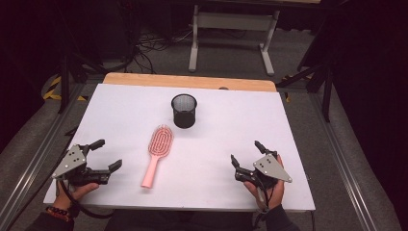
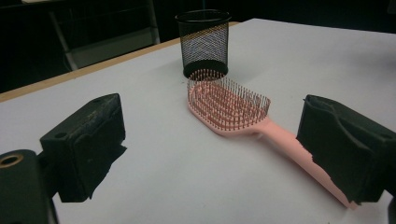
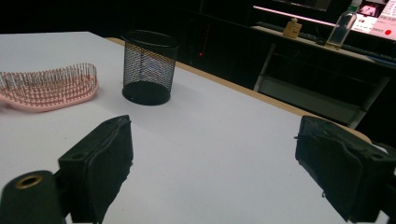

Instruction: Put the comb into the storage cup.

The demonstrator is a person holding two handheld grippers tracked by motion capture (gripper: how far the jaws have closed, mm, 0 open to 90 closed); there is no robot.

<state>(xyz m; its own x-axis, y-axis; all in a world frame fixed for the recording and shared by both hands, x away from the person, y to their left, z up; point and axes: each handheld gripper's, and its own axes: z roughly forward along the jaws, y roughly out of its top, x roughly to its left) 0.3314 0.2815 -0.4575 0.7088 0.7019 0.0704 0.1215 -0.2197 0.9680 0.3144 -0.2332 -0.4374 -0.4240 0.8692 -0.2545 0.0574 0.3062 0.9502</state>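
Note:
A pink hairbrush (image 1: 156, 153) lies bristles up near the middle of the white table (image 1: 120, 110), handle toward me. Just beyond its head stands a black mesh cup (image 1: 184, 110), upright. My left gripper (image 1: 107, 155) rests at the front left, open, with nothing between its jaws. From the left gripper view the hairbrush (image 2: 233, 109) lies ahead and the mesh cup (image 2: 204, 44) stands behind it. At the front right my right gripper (image 1: 246, 153) is open and empty too. The right gripper view has the cup (image 3: 148, 67) ahead and the brush head (image 3: 46, 88) at the left edge.
A wooden strip (image 1: 190, 81) runs along the table's far edge. Beyond it stands a white desk frame (image 1: 231, 33) on the floor, with cables beside it. A shelf with a bottle (image 3: 343, 23) shows in the dark background.

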